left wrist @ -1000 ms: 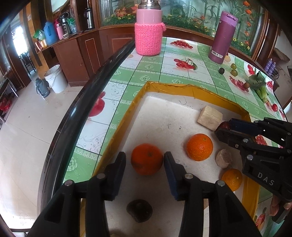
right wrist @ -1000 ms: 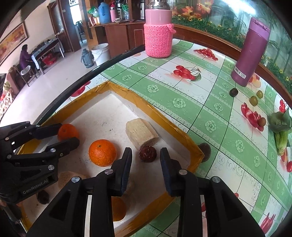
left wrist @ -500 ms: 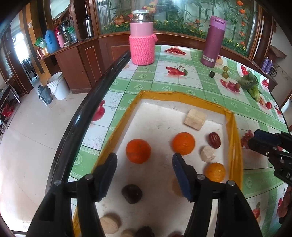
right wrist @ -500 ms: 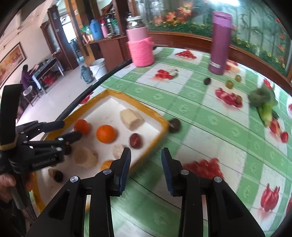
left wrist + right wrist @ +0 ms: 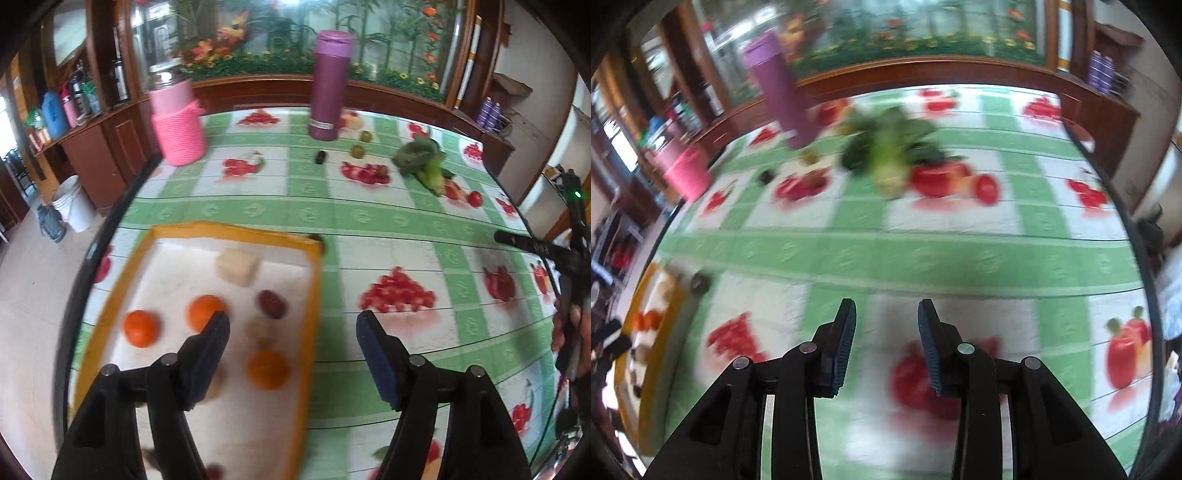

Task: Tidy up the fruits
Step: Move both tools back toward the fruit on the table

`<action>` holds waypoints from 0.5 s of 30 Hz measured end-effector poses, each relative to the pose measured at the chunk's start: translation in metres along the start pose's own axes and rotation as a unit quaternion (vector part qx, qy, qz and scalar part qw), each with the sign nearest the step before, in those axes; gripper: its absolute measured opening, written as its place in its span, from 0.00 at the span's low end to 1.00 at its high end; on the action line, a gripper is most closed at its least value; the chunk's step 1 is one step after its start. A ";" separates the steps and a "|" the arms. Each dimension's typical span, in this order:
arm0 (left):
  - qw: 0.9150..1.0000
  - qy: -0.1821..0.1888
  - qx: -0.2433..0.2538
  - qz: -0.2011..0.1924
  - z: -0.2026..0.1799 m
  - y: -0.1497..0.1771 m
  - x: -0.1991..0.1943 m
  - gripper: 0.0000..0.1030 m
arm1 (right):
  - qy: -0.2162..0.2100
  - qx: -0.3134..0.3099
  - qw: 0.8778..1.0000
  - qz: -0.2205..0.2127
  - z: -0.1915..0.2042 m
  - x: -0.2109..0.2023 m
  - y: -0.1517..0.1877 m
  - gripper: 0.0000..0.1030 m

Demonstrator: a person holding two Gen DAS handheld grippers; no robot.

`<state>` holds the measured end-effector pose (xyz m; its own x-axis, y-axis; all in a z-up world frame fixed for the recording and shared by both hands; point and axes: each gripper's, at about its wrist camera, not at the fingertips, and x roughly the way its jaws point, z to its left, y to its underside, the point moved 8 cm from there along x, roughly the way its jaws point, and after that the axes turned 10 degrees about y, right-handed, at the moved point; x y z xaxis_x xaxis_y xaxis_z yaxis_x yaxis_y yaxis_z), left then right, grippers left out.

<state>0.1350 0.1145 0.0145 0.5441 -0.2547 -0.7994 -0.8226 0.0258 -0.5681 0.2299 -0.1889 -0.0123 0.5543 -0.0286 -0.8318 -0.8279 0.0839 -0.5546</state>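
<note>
A yellow-rimmed tray (image 5: 314,280) lies at the table's near left. It holds three oranges (image 5: 141,328) (image 5: 204,311) (image 5: 268,369), a red date (image 5: 272,303) and a pale block (image 5: 238,266). My left gripper (image 5: 293,332) is wide open and empty, high above the tray's right rim. My right gripper (image 5: 886,325) is open and empty above the bare tablecloth, well right of the tray (image 5: 655,325). Small loose fruits (image 5: 357,151) (image 5: 320,157) lie far back by a purple bottle (image 5: 328,85). The right wrist view is blurred.
A pink knitted flask (image 5: 179,118) stands at the back left. Green leafy vegetables (image 5: 421,158) (image 5: 890,147) and small red fruits (image 5: 474,198) lie at the back right. A dark round thing (image 5: 699,282) sits just outside the tray's far corner. The table edge curves along the left.
Both grippers have pulled up and swung right, away from the tray. My left jaws have opened wider. The right gripper now looks over the open tablecloth.
</note>
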 end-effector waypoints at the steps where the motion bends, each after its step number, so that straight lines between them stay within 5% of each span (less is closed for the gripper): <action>1: 1.000 0.010 0.001 0.003 -0.010 0.001 0.004 0.72 | 0.007 0.009 1.000 -0.001 -0.012 0.004 -0.005 0.34; 9: 0.998 0.043 0.018 0.036 -0.073 0.017 0.049 0.72 | 0.014 0.014 1.000 0.009 -0.041 0.050 -0.042 0.37; 15: 0.998 0.035 -0.002 0.046 -0.069 0.025 0.074 0.72 | 0.019 -0.003 1.000 0.016 -0.045 0.081 -0.063 0.39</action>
<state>0.1434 0.0299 -0.0456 0.4528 -0.3185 -0.8328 -0.8696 0.0484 -0.4913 0.3228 -0.2413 -0.0455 0.5233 -0.0633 -0.8498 -0.8463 0.0788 -0.5269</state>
